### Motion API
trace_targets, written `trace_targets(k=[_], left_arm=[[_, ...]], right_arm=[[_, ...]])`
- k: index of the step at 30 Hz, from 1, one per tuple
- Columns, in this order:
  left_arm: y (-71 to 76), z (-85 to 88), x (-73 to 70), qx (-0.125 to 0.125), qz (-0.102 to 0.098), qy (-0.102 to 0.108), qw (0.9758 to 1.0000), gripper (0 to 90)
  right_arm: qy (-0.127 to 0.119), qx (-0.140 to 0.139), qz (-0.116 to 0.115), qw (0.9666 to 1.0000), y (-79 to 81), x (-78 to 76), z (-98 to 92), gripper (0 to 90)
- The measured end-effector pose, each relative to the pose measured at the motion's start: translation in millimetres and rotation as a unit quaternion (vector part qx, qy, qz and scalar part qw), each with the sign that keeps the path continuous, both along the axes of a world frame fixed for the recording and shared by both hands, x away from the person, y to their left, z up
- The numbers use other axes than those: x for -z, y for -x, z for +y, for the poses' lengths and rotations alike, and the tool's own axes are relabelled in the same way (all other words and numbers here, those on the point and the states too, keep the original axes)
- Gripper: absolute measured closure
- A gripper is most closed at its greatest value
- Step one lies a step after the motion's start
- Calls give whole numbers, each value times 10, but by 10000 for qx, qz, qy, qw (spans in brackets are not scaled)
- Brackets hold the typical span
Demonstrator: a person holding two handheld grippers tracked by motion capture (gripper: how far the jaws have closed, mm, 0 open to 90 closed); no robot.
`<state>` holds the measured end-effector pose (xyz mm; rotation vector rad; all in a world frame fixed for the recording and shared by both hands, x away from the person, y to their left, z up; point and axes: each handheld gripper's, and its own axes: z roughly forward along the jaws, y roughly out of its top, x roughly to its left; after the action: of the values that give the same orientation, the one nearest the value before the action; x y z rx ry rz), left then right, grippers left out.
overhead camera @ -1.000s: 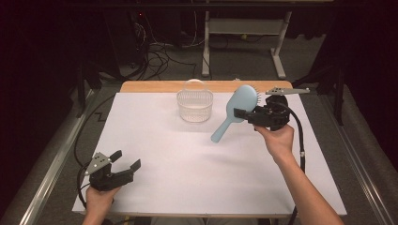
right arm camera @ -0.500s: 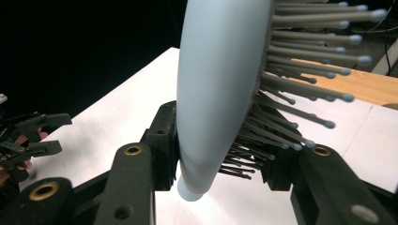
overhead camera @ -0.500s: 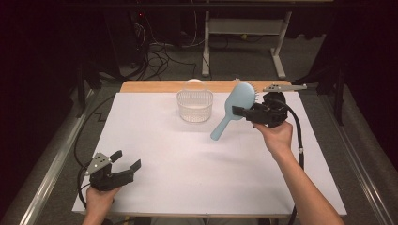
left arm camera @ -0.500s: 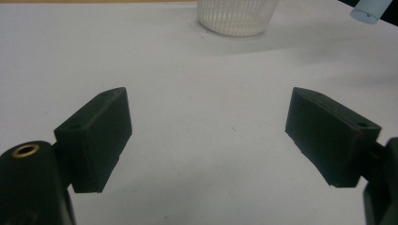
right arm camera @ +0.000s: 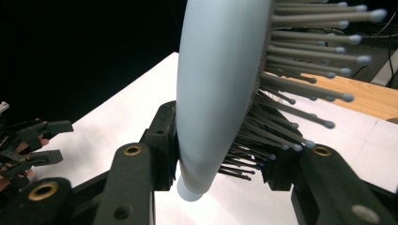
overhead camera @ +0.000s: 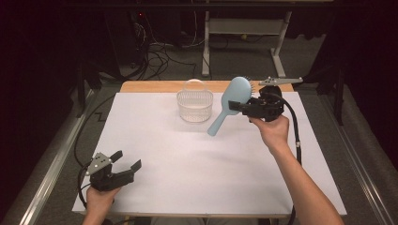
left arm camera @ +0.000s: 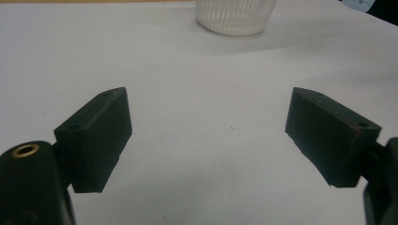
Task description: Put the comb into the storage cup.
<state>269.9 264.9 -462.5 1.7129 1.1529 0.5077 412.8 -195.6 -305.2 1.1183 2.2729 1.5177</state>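
Jaws: right gripper (overhead camera: pixel 244 108) clamped on blue hairbrush (overhead camera: pixel 231 101), lifted, just right of white basket (overhead camera: pixel 195 105); left gripper (overhead camera: pixel 126 162) open, idle near-left; brush not yet in basket.

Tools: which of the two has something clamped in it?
The right tool, raised beside the white basket, is shut on the light blue hairbrush near its head. The left tool, at the table's near left, is open with nothing between its jaws.
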Motion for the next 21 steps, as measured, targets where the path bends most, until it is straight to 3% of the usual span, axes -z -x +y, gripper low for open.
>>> trace_targets(k=[7, 21], left_arm=[[2, 6, -2, -15, -5, 4, 10000, 144], [6, 2, -4, 16, -22, 29, 10000, 144]], right_arm=[[180, -13, -20, 9998, -76, -62, 59, 563], [287, -13, -24, 9996, -197, -148, 153, 563]])
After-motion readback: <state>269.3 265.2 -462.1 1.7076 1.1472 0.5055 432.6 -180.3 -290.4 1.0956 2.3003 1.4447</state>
